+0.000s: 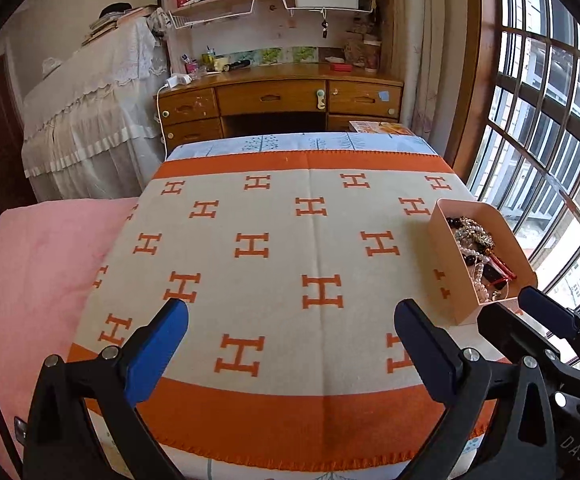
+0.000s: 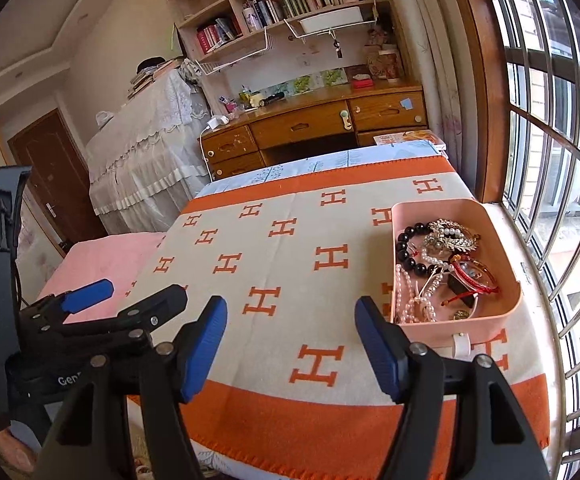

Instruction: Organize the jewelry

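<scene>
With both my left tongs [image 1: 291, 312] and right tongs [image 2: 290, 316] spread wide and empty over the blanket [image 1: 282, 216], the pink tray [image 2: 505, 308] of tangled jewelry [image 2: 437, 264] sits just ahead-right of the right pair; I'd pinch one loose strand, lifting slowly.

I see an orange-bordered blanket [image 1: 274, 220] covering the bed, a pink quilt [image 1: 30, 272] along its left edge, a wooden desk [image 1: 282, 96] past its far edge.

I count one pink tray [image 2: 501, 316] at right holding a jewelry heap [image 2: 437, 268], and my two grippers.
</scene>
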